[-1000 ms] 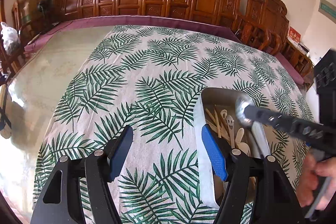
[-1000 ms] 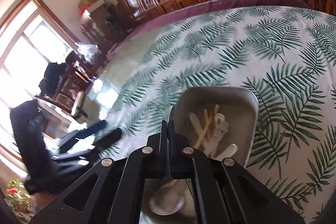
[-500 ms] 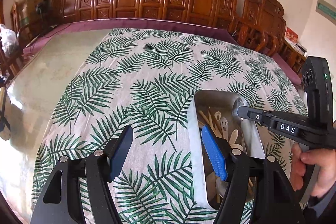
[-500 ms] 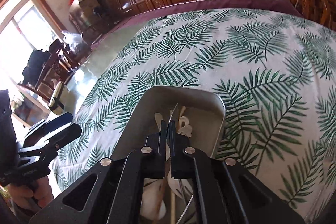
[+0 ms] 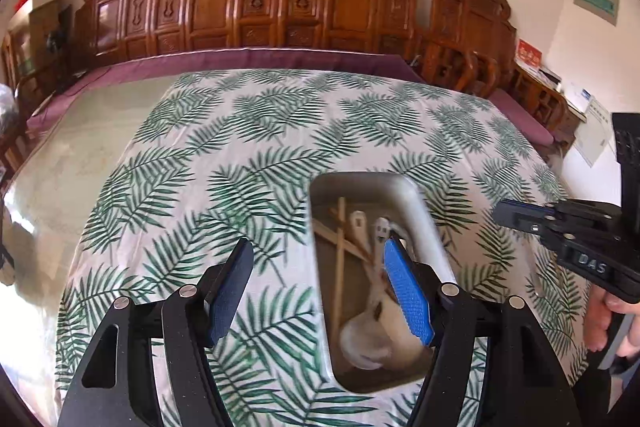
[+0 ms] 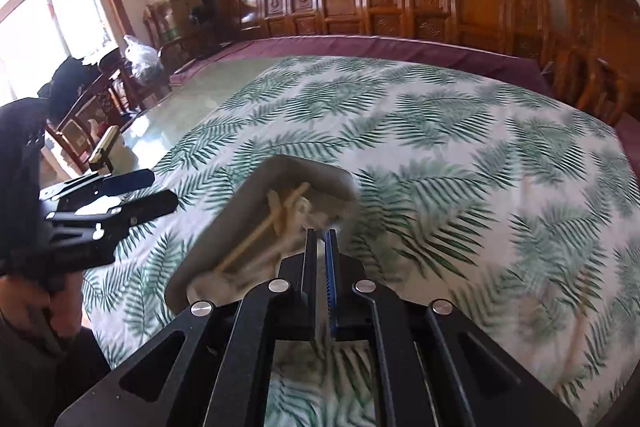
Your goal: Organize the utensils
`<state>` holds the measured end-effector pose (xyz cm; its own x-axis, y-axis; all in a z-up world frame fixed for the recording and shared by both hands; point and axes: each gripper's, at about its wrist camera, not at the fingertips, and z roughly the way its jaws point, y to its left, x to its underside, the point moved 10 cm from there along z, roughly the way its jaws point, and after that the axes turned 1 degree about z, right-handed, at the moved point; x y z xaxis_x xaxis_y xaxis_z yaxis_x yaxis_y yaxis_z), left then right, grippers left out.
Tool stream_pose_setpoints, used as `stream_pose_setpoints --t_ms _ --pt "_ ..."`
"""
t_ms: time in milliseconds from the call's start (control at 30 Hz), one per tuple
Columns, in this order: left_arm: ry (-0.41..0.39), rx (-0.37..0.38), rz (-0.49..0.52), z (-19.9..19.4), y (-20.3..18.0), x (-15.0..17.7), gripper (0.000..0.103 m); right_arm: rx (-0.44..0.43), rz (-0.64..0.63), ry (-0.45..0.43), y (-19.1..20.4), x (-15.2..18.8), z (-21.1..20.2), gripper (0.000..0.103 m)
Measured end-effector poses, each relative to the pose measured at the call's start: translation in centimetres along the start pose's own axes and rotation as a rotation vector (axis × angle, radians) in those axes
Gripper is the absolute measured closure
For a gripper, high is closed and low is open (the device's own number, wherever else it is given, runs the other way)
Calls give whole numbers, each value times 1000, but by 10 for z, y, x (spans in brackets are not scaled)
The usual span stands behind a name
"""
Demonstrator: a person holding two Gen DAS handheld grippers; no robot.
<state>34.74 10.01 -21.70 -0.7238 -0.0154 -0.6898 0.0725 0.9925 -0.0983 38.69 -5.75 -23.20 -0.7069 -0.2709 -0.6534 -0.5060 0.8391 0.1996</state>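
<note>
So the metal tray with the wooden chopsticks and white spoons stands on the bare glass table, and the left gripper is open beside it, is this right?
Not quite. The rectangular metal tray with the wooden chopsticks and white spoons stands on the palm-leaf patterned cloth, not on bare glass, as the left wrist view shows. The left gripper is indeed open beside it.

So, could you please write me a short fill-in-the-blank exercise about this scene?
1. The chopsticks and spoons lie inside the metal ____.
2. The left gripper has its jaws ____.
3. The tablecloth is printed with green ____.
4. The right gripper has its jaws nearly ____.

Missing words: tray; open; leaves; shut
</note>
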Motion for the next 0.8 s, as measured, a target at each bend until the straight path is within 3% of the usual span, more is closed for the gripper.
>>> stream_pose_setpoints --t_ms 233,400,467,533,800 --pt "-3 42 58 -9 -39 4 34 92 39 -30 -48 32 -49 95" --pt "-11 65 115 -15 -73 9 29 184 47 -19 -89 65 -72 85" --pt "-12 75 138 -15 -86 12 25 218 64 -12 -108 78 -77 72" --pt "-8 86 156 -15 -100 15 23 245 90 -9 -128 88 -79 67" --pt "25 170 135 -1 -157 10 21 322 149 17 -195 110 -68 67"
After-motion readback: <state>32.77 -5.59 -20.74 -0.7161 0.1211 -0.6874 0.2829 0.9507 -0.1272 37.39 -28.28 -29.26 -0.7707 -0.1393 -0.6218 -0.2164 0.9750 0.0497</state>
